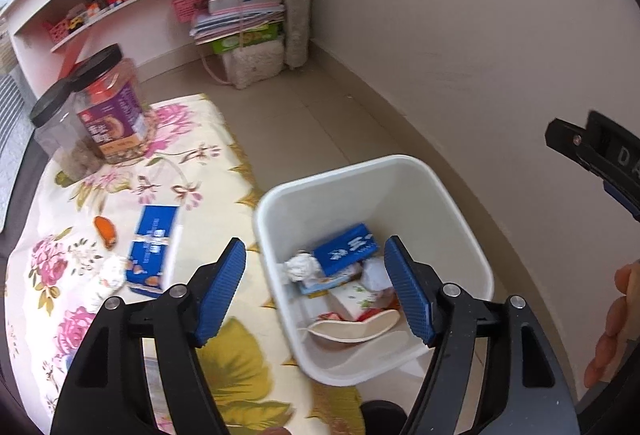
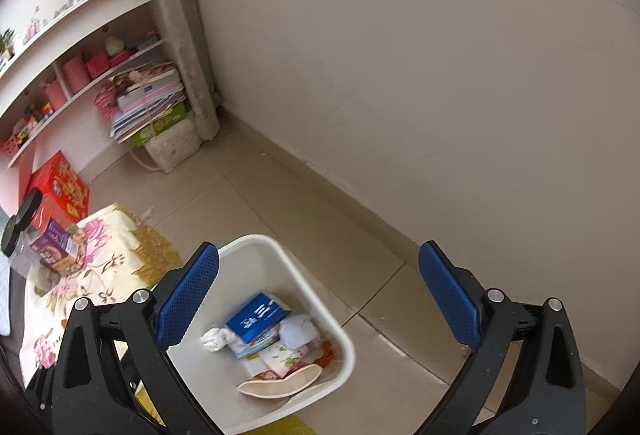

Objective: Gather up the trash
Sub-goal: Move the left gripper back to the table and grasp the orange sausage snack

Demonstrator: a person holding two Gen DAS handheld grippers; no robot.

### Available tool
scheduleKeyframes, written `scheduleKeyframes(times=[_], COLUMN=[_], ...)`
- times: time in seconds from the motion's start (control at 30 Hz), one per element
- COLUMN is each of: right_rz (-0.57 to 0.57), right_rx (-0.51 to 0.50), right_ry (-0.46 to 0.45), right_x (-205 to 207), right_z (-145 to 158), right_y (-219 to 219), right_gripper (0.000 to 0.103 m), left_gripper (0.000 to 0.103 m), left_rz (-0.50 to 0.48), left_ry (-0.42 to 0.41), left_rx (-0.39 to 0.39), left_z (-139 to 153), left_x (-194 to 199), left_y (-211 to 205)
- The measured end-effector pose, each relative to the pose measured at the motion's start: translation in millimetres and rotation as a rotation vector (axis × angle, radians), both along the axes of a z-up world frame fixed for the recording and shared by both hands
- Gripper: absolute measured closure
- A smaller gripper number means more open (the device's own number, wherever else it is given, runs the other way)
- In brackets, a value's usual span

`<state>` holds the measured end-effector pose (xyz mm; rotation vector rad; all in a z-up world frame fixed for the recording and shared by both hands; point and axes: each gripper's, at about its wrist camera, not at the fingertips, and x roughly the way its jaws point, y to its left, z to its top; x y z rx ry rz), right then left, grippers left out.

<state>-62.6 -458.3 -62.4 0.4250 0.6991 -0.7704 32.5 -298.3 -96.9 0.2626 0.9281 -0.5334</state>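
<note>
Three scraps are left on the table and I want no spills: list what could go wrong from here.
1. The white bin stands hard against the table edge; a nudge from the open left gripper could tip it.
2. The blue packet lies beside the orange peel and crumpled wrapper; one grab may scatter the others.
3. The jars stand nearby; a wide sweep could knock them.

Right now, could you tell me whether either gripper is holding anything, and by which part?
Nothing is held. The left gripper and the right gripper both stand open and empty above the white bin.
</note>
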Motion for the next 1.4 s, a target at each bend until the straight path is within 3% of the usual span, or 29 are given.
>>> scheduleKeyframes(times=[0.27,0.53,0.7,0.93,1.13,1.23,1.3,1.4], right_rz=[0.086,0.16,0.197,0.247,0.294,0.312,0.327,0.346], right_rx=[-0.001,0.004,-0.003,-0.006,-0.011,-0.012,-0.012,-0.005], right_ry=[0.033,0.069,0.097,0.129,0.159,0.175,0.188,0.204], right_x=[37,70,85,105,120,127,133,139], right_z=[-4,-13,-19,-27,-33,-37,-41,-45], right_y=[32,63,76,94,111,119,125,133], right_gripper=[0.007,0.007,0.007,0.007,0.007,0.007,0.007,0.007], left_gripper=[0.033,0.033,0.033,0.037,0.051,0.066,0.079,0.081], left_rz=[0.123,0.317,0.443,0.562,0.573,0.571,0.555,0.521], left_ry=[0.012,0.023,0.076,0.213,0.31,0.358,0.33,0.319], left_rx=[0.038,0.058,0.067,0.054,0.044,0.037,0.048,0.041], left_z=[-9,-20,-36,-72,-98,-110,-111,-111], left_x=[42,100,139,181,198,202,201,201], left_y=[50,111,144,173,184,189,191,197])
